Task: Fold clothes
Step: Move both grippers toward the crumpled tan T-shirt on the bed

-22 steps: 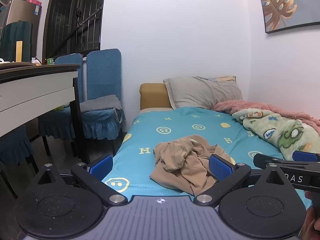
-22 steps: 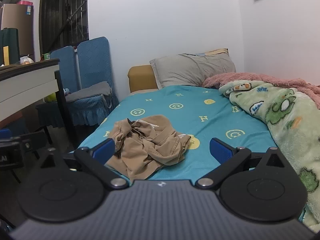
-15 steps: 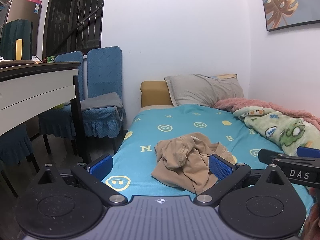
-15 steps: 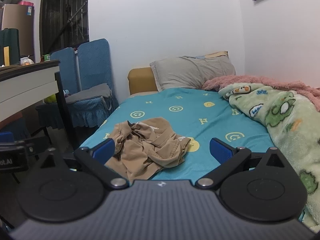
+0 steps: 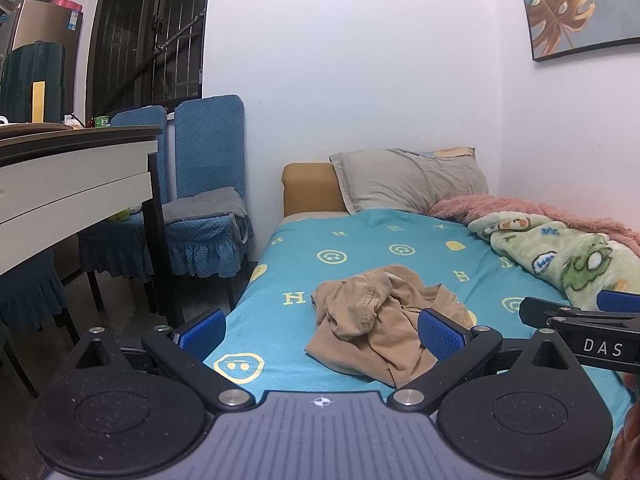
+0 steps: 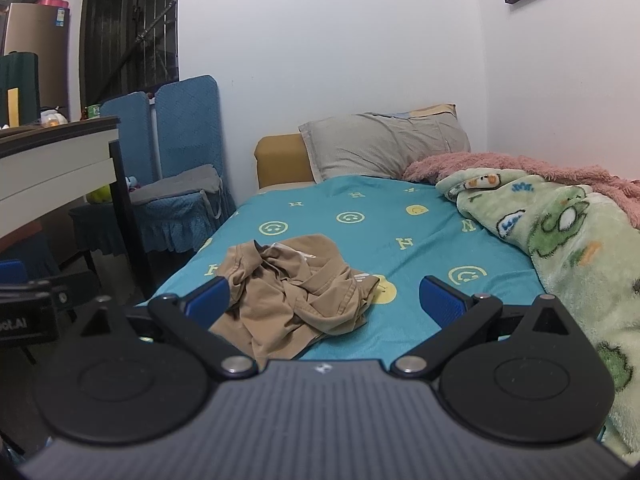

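Both pairs of jaws stand wide apart with nothing between them. In the left wrist view the left gripper [image 5: 322,330] fills the bottom of the frame, its blue pads [image 5: 202,327] spread to either side; in the right wrist view the right gripper [image 6: 324,298] sits the same way across the bottom, blue pads [image 6: 440,300] parted.

Just beyond the fingers lies the tan garment [image 5: 384,320], crumpled in a loose heap (no flat edge or fold to be seen) on the teal bedsheet [image 5: 360,248], a little right of centre in the left view. In the right view the same garment [image 6: 296,292] lies left of centre, low in the frame, partly behind the left-hand pad. Neither gripper touches it.

At the right edge of the left view, the right gripper's black body marked "DAS" [image 5: 592,332] pokes in from the side. At the left edge of the right view, the left gripper's dark body [image 6: 32,308] shows likewise.

Further out, a green cartoon blanket [image 6: 560,248] is bunched along the right side of the bed, with a pink fleece blanket [image 6: 520,168] behind it. A grey pillow [image 5: 408,180] leans at the head of the bed, centre frame. Blue covered chairs [image 5: 204,208] stand at centre left beside a white desk [image 5: 72,184] at the left edge. A framed leaf picture [image 5: 576,4] hangs in the upper right corner.
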Available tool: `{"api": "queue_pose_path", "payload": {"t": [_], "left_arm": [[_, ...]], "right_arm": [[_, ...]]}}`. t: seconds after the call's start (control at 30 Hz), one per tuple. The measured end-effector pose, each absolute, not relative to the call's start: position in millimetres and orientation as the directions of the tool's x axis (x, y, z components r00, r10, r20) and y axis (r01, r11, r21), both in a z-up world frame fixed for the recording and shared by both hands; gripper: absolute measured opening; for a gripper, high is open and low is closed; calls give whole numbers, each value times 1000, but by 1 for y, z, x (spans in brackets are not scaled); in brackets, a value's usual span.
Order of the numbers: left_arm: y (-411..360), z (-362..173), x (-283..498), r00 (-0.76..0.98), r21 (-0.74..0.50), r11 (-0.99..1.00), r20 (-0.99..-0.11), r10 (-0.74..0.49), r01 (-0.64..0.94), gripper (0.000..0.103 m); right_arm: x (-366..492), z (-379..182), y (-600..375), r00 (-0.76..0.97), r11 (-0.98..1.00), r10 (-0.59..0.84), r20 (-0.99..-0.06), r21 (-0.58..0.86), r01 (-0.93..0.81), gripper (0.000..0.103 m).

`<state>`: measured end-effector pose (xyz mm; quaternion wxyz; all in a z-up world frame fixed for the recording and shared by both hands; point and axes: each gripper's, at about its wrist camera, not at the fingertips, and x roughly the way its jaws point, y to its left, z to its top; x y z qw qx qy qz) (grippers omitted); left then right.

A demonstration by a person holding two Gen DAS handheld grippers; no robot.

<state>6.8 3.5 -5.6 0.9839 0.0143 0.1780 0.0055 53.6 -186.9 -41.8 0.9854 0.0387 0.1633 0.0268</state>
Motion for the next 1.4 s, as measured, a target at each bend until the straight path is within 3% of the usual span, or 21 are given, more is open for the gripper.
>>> {"api": "queue_pose_path", "payload": {"t": [0.77, 0.97, 1.17, 1.27, 1.4], "left_arm": [[11, -13, 14, 938, 10, 1000, -347, -6, 10, 103], [30, -20, 25, 937, -13, 999, -348, 39, -46, 103], [44, -30, 29, 926, -18, 999, -377, 27, -37, 103], [45, -38, 40, 914, -36, 999, -406, -7, -9, 103], [32, -47, 78, 885, -70, 996, -459, -74, 47, 101]], "right_arm": [[58, -44, -190, 941, 997, 15, -338, 78, 12, 103], [72, -17, -174, 938, 986, 29, -344, 167, 31, 103], [95, 46, -172, 965, 953, 78, -249, 304, 2, 103], [94, 52, -192, 976, 956, 65, -208, 292, -2, 103], [93, 17, -218, 962, 974, 16, -271, 223, 47, 103]]}}
